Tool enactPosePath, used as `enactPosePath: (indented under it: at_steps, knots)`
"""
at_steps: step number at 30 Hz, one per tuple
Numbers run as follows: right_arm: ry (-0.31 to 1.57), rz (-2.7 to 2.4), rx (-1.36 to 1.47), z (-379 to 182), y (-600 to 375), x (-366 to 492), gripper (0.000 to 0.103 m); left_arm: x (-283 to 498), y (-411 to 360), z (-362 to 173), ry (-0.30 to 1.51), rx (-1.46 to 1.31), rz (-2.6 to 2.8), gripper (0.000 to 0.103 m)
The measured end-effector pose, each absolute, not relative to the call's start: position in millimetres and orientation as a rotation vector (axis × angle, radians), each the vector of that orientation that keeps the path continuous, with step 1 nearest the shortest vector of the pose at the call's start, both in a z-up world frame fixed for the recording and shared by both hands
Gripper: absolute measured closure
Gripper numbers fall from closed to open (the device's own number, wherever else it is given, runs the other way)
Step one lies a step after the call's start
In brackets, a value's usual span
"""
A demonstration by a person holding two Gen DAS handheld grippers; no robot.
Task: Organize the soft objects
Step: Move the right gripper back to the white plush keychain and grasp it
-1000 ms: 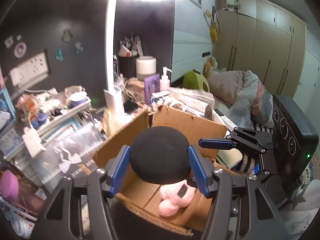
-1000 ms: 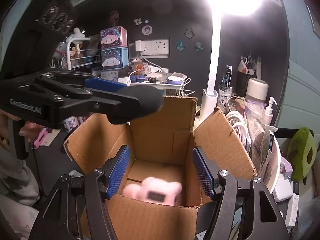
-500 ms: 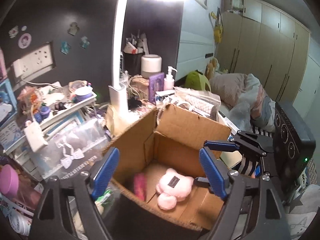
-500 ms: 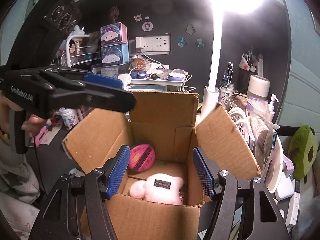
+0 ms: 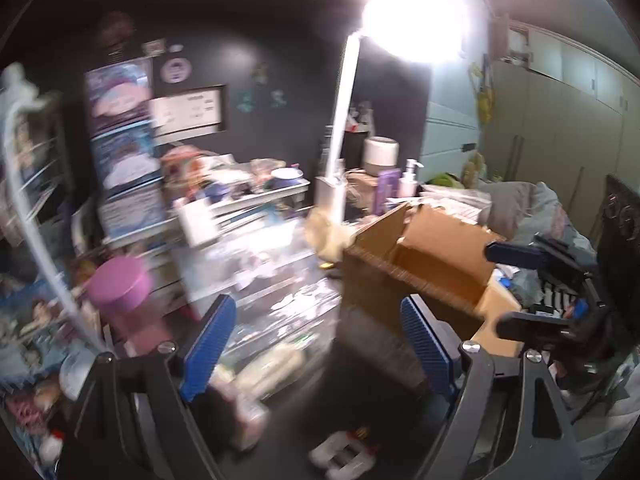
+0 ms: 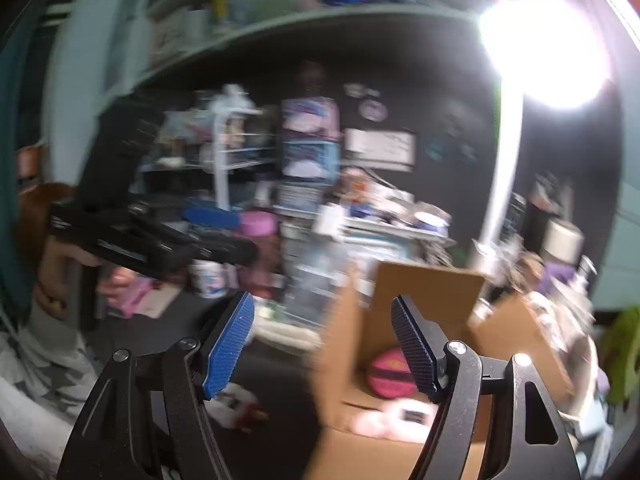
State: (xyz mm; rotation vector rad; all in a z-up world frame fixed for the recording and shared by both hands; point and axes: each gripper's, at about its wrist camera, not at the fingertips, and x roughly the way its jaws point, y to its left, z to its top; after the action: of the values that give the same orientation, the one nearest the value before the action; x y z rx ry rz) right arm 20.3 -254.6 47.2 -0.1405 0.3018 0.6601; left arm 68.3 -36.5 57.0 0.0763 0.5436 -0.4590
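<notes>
Though frames blurred, both jaws opening, empty; cardboard box (image 6: 424,292) hides pink plush (image 6: 396,420) partly.

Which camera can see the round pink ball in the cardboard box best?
The right wrist view. It looks down into the open cardboard box, so the round pink ball shows on the bottom, partly behind that gripper's finger. The left wrist view catches only the box's outside and upper inner walls; the ball is hidden there.

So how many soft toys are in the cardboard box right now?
2: a magenta ball at the back of the cardboard box, and a pale pink plush in front of it. The front wall may hide others.
</notes>
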Motion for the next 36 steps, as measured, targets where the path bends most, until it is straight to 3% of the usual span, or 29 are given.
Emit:
enactPosePath:
  at_steps: [8, 18, 22, 29, 31, 36]
  knots:
    - [0.38, 0.83, -0.203, 31, -180, 7, 0.035, 55, 28, 12, 0.586, 0.026, -0.35, 0.021]
    - [0.638, 0.753, -0.251, -55, -138, 24, 0.035, 68, 63, -70, 0.733, -0.03, -0.314, 0.021]
    - [0.709, 0.724, -0.271, -84, -137, 32, 0.029, 73, 68, -84, 0.762, -0.041, -0.313, 0.021]
    - [0.749, 0.693, -0.332, -111, -132, 40, 0.029, 85, 66, -90, 0.782, -0.053, -0.309, 0.021]
    - [0.747, 0.7, -0.346, -113, -133, 41, 0.046, 85, 61, -87, 0.781, -0.051, -0.324, 0.021]
    - [0.734, 0.725, -0.346, -108, -139, 45, 0.049, 77, 41, -74, 0.762, -0.048, -0.414, 0.025]
